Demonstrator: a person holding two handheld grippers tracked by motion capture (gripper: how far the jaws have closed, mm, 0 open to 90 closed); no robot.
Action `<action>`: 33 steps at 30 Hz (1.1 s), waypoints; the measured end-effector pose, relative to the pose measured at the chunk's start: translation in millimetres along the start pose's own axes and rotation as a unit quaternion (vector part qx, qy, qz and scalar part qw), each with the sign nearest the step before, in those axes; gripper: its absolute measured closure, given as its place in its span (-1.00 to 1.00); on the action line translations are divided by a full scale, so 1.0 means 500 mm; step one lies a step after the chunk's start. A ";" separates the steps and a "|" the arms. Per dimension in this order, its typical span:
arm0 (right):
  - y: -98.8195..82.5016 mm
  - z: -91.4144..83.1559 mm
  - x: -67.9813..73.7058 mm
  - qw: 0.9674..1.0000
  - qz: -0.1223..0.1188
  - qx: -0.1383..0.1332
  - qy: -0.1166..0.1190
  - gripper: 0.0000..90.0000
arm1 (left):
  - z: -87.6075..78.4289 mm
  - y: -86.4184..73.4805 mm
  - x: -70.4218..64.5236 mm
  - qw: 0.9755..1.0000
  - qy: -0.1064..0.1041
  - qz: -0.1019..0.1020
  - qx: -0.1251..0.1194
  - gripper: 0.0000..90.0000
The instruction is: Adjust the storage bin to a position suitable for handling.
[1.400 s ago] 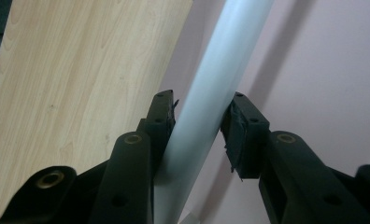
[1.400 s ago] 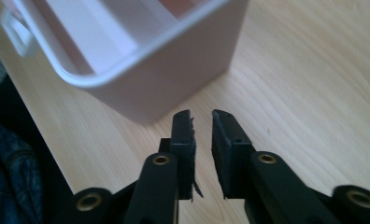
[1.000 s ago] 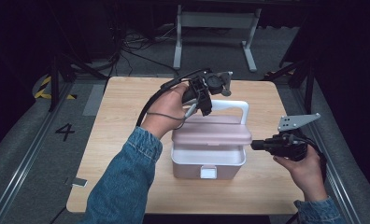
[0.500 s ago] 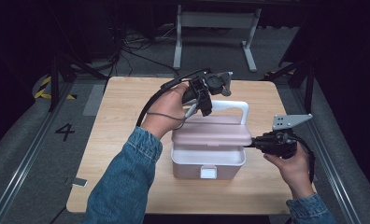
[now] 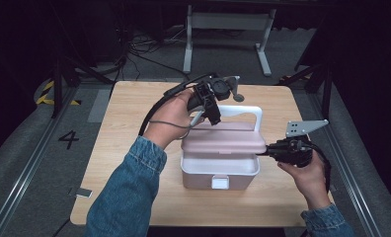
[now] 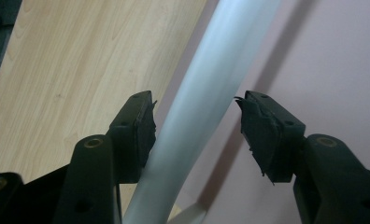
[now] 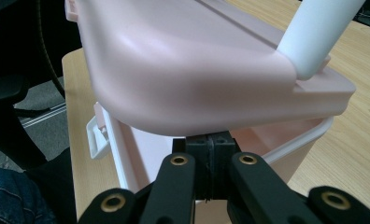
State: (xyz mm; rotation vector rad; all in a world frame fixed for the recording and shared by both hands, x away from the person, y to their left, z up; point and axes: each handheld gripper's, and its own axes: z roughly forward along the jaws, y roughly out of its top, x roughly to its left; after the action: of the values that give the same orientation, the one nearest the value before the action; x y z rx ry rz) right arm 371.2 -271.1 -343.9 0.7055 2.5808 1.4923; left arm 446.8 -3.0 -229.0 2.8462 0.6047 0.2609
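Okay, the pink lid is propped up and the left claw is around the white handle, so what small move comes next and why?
Probably lift the left claw, whose jaws have just been opening, clear of the white plastic handle; the shut right claw props the pink plastic lid.

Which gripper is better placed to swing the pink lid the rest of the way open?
Right, probably. The right gripper, jaws shut, sits just under the raised edge of the pink lid, ready to push it up. The left gripper has just been opening around the white handle, with one pad clear of it.
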 end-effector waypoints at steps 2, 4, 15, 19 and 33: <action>0.000 0.001 0.000 1.000 0.000 0.001 0.000 1.00 | -0.012 -0.014 0.003 1.000 0.002 -0.005 -0.002 -0.01; 0.001 0.001 0.000 1.000 0.000 0.003 -0.001 1.00 | -0.024 -0.028 0.005 1.000 0.009 -0.013 -0.004 -0.04; 0.010 0.003 -0.001 1.000 -0.004 -0.001 -0.002 1.00 | -0.072 -0.132 0.022 0.998 0.039 -0.053 -0.015 -0.05; 0.012 0.004 -0.002 1.000 -0.004 -0.001 -0.002 1.00 | -0.082 -0.162 0.020 0.997 0.041 -0.061 -0.022 -0.05; 0.027 -0.002 -0.010 1.000 -0.002 -0.019 -0.002 1.00 | -0.055 -0.255 0.002 0.996 0.022 -0.084 -0.025 -0.01</action>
State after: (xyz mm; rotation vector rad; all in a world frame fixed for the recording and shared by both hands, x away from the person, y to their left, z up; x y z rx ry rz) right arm 379.8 -268.4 -332.9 0.6970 2.5414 1.5332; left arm 393.4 116.0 -234.5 2.7286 0.8288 0.3052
